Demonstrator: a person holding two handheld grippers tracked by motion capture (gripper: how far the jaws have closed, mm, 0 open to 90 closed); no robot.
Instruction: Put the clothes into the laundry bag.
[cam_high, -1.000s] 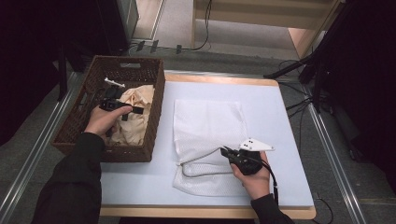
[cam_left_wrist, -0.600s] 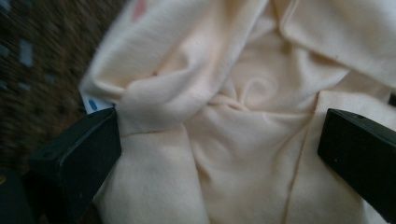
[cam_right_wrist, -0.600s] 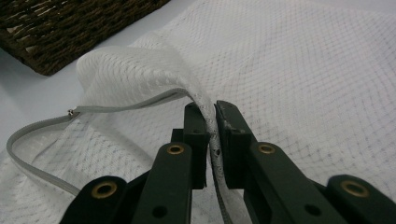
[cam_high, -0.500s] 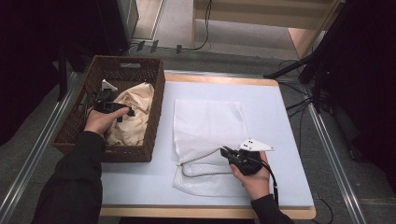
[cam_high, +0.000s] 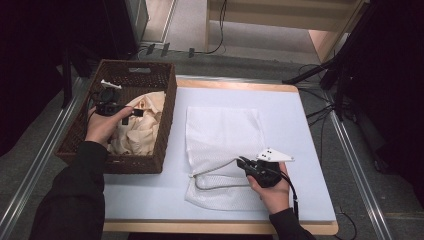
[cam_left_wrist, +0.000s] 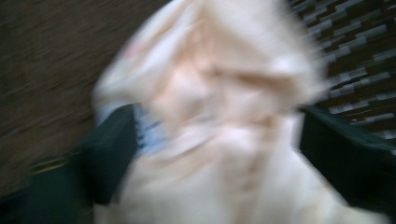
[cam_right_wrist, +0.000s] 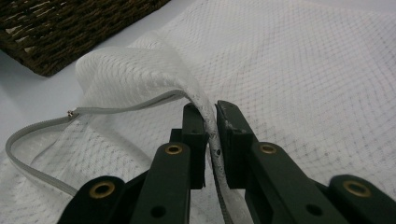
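A cream garment (cam_high: 137, 132) lies bunched in a dark wicker basket (cam_high: 131, 163) at the table's left. My left gripper (cam_high: 136, 112) hovers over it inside the basket. In the blurred left gripper view its jaws stand wide apart and have just been opening, with the garment (cam_left_wrist: 224, 93) between them and no pad pressing on it. A white mesh bag (cam_high: 225, 130) lies flat in the middle of the table. My right gripper (cam_high: 242, 161) is shut on the bag's zipper edge (cam_right_wrist: 116, 107), which it lifts slightly off the mesh (cam_right_wrist: 303, 70).
The pale table top (cam_high: 300, 125) has bare room to the right of the bag and along its front. The basket's corner (cam_right_wrist: 70, 28) sits close to the bag's left side. Metal rails (cam_high: 350, 150) flank the table, and cables (cam_high: 320, 75) lie on the floor behind.
My left hand has shifted a little toward the basket's left wall above the garment. The right hand and the mesh bag have stayed where they were.
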